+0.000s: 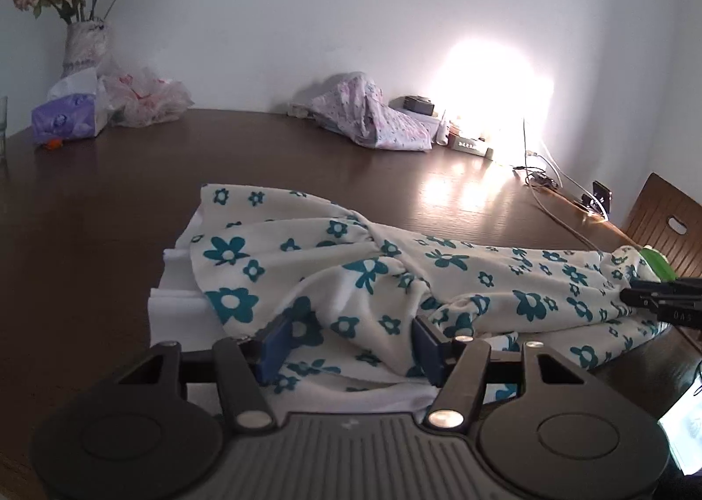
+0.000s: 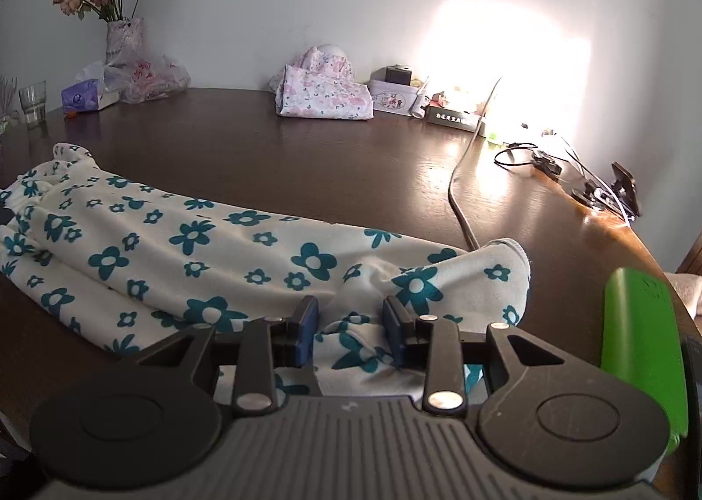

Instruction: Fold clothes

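1. A cream garment with teal flowers [image 1: 395, 272] lies stretched across the dark wooden table [image 1: 131, 193], partly folded lengthwise
2. Left tongs [image 1: 351, 346] stand wide apart over one end, cloth bunched between the blue pads, not pinched
3. Right tongs [image 2: 351, 333] are parted too, straddling a raised fold at the other end

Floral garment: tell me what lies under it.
Under the floral garment, white cloth sticks out at its left edge, on the table. How far that cloth runs beneath is covered.
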{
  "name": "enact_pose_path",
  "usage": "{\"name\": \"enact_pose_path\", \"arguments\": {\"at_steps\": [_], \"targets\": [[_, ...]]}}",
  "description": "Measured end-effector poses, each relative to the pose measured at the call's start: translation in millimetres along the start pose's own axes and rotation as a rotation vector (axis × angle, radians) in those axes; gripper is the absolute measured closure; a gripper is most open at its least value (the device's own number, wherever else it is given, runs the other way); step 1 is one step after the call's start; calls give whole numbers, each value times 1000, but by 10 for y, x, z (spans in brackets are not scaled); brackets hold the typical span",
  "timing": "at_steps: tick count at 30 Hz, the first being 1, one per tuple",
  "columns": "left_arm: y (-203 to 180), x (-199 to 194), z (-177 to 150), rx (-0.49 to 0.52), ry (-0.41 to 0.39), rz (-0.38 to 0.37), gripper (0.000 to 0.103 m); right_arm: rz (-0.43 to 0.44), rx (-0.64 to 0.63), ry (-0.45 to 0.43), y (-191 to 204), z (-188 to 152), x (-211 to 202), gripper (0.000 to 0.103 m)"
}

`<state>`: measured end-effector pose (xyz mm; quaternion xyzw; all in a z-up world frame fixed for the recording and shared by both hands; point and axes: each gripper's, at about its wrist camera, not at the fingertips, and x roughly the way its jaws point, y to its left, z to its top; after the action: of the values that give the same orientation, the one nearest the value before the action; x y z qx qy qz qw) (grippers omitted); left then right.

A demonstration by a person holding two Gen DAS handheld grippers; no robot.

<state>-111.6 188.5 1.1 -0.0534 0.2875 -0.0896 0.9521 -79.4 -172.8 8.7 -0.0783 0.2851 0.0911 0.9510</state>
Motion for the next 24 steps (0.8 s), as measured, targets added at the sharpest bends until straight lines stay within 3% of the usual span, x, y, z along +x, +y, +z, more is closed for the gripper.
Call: {"name": "enact_pose_path", "arguments": {"at_steps": [3, 5, 6, 9, 15, 18, 20, 23, 24], "targets": [[50, -1, 65, 1, 19, 19, 43, 32, 0, -17, -2, 96, -51, 69], [43, -95, 193, 41, 20, -15, 44, 70, 2, -47, 6, 165, -161, 69], [39, -52, 269, 94, 22, -38, 42, 108, -9, -65, 39, 211, -217, 68], [26, 78, 498, 250, 26, -109, 17, 222, -90, -47, 301, 356, -192, 58], [8, 345, 955, 556, 34, -249, 16, 307, -192, -3, 854, 488, 133, 58], [218, 807, 1162, 412, 103, -262, 16, 300, -226, 23, 1023, 467, 282, 58], [321, 1082, 1167, 403, 180, -300, 16, 300, -233, 36, 1083, 451, 352, 57], [518, 1255, 1081, 350, 265, -300, 30, 317, -191, 43, 993, 429, 364, 54], [599, 1236, 1049, 323, 276, -322, 40, 322, -174, 44, 964, 416, 369, 54]]}}
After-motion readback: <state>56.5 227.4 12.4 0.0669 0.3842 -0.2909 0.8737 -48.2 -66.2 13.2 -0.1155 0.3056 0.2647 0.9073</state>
